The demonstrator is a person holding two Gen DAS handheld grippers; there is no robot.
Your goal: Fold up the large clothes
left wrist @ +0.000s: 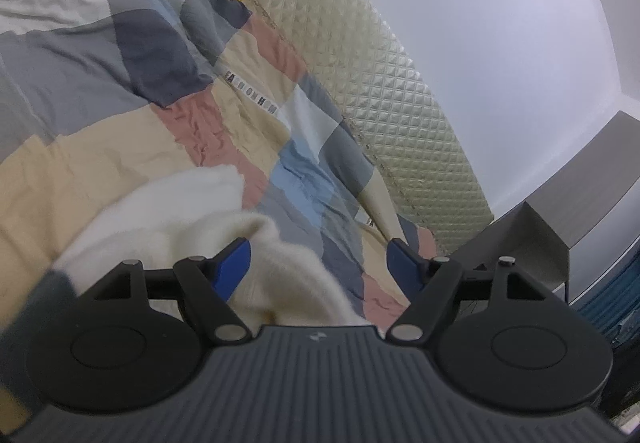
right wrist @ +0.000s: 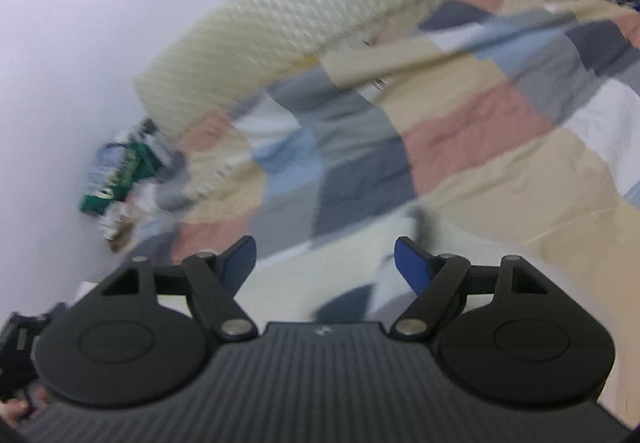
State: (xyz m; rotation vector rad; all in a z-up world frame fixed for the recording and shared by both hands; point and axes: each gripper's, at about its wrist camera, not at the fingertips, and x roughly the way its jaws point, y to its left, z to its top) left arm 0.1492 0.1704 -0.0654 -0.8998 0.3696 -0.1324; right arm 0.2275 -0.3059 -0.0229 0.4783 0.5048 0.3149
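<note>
A cream-white fleecy garment (left wrist: 172, 211) lies bunched in soft folds on the bed, on top of a patchwork quilt (left wrist: 168, 131) of beige, pink, grey, dark blue and light blue squares; its surface looks fuzzy and thick, and a rounded fold of it rises toward the camera in the left wrist view. The left gripper (left wrist: 320, 263) stands wide, its blue fingertips (left wrist: 234, 267) far apart; the fold of the garment sits between them and lies against the left-hand pad, while the right-hand pad is clear of it, so nothing is clamped. In the blurred right wrist view, the right gripper (right wrist: 325, 263) is also spread wide with nothing pinched; pale cloth (right wrist: 304, 279) lies beneath and between its fingers, but whether it touches them cannot be told. A quilted cream headboard (left wrist: 380, 83) runs along the far edge of the bed against a white wall (left wrist: 480, 3).
</note>
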